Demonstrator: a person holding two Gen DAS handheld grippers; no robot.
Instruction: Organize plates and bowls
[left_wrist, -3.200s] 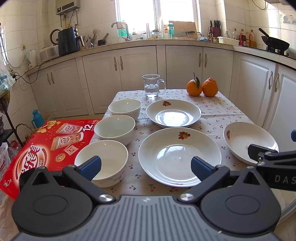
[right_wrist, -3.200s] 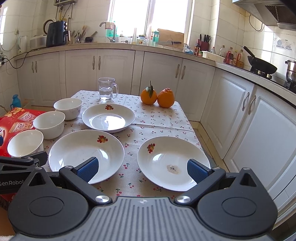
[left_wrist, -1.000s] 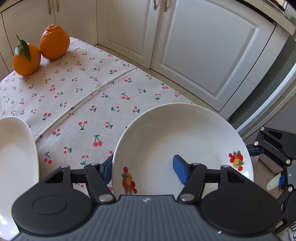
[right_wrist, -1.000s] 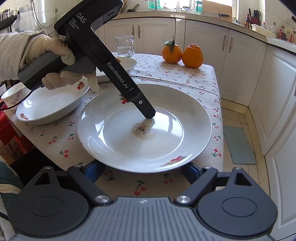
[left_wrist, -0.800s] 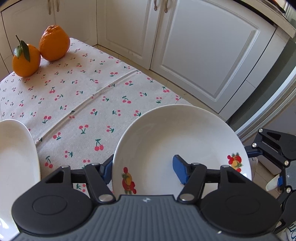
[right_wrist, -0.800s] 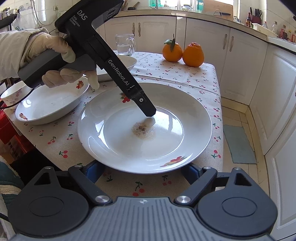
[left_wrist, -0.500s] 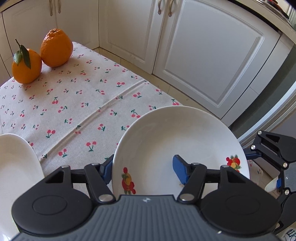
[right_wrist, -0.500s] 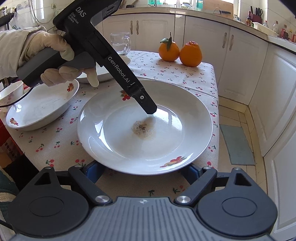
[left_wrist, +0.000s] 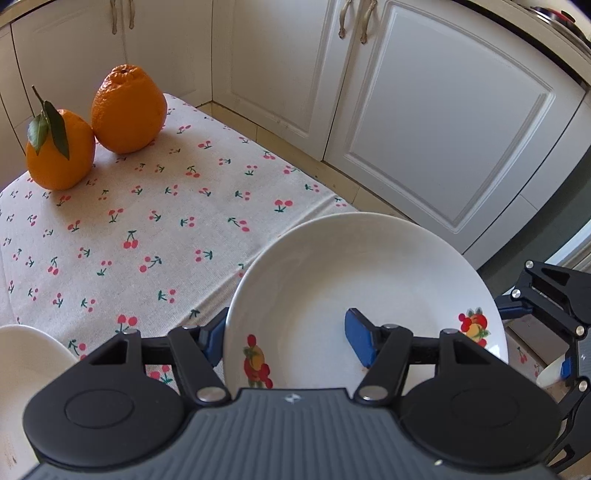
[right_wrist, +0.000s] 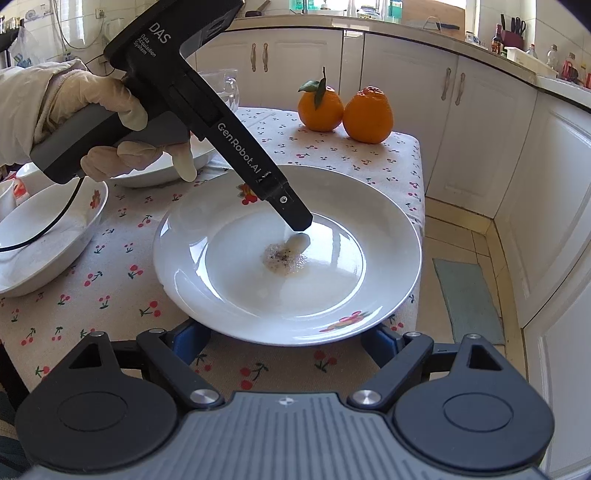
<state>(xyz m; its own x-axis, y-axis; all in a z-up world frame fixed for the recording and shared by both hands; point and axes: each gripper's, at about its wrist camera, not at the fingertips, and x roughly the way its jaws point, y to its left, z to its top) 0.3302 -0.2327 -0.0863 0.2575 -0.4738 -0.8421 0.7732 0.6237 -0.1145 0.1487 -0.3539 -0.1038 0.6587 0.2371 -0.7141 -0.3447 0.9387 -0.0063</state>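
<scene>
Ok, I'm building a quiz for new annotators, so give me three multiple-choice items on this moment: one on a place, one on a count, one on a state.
1. Where is the speckled residue?
A) in the middle of the gripped plate
B) on the floor
C) on the counter

2. How many oranges stand on the table?
A) one
B) two
C) three

3. How is the left gripper?
A) open above the plate
B) shut on the plate's rim
C) shut on nothing

Key: 1 A, the smear lies in the plate's well. 2 B, two oranges touch each other at the far corner. 3 B, its fingers straddle the rim, one inside and one outside.
</scene>
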